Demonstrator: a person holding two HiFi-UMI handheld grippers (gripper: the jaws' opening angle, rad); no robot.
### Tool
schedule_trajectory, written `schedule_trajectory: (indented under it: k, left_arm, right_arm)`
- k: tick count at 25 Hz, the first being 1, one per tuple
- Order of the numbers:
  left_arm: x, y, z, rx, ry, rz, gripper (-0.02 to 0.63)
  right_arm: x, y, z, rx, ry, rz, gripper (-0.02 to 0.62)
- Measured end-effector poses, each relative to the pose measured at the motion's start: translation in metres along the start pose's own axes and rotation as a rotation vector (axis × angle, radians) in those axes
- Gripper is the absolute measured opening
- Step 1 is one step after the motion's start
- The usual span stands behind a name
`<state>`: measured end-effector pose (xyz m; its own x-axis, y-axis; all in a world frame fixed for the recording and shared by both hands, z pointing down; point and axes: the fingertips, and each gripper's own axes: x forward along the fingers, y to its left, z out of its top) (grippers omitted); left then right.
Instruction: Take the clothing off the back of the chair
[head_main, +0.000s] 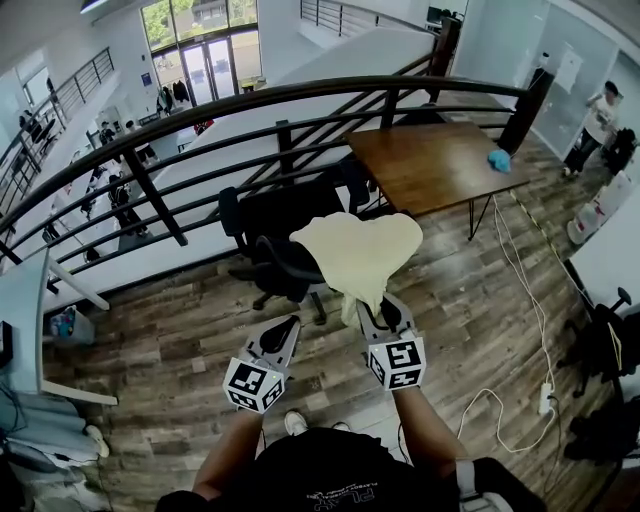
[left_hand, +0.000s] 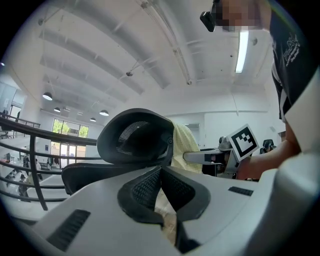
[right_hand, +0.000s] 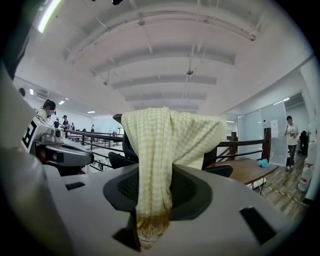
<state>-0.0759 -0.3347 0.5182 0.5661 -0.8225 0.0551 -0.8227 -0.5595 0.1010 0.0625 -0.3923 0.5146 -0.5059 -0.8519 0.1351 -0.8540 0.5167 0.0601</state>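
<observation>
Right tool (head_main: 378, 312) pinches the hanging edge of the cloth (head_main: 360, 250) draped on the chair (head_main: 268, 228) back, left tool (head_main: 288, 328) closed, empty; best lift up over the headrest before pulling clear, avoiding snags.

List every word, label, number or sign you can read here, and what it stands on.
None is legible.
Print on the person's dark shirt: too blurred to read.
White sheet on the far wall: too small to read.
Marker cubes: square patterns only, no letters.
</observation>
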Motion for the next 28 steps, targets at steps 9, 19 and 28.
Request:
schedule_trajectory:
  k: [9, 19, 28]
  left_arm:
    - [0.007, -0.011, 0.001, 0.011, 0.003, -0.024, 0.012]
    - [-0.003, -0.039, 0.003, 0.017, 0.003, -0.018, 0.012]
    - [-0.019, -0.073, -0.006, 0.026, 0.015, -0.026, 0.012]
  right_arm:
    - [-0.015, 0.002, 0.004, 0.0, -0.008, -0.011, 0.067]
    - [-0.051, 0.003, 0.011, -0.021, -0.037, -0.021, 0.064]
    - [-0.092, 0.011, 0.007, -0.006, -0.04, -0.013, 0.063]
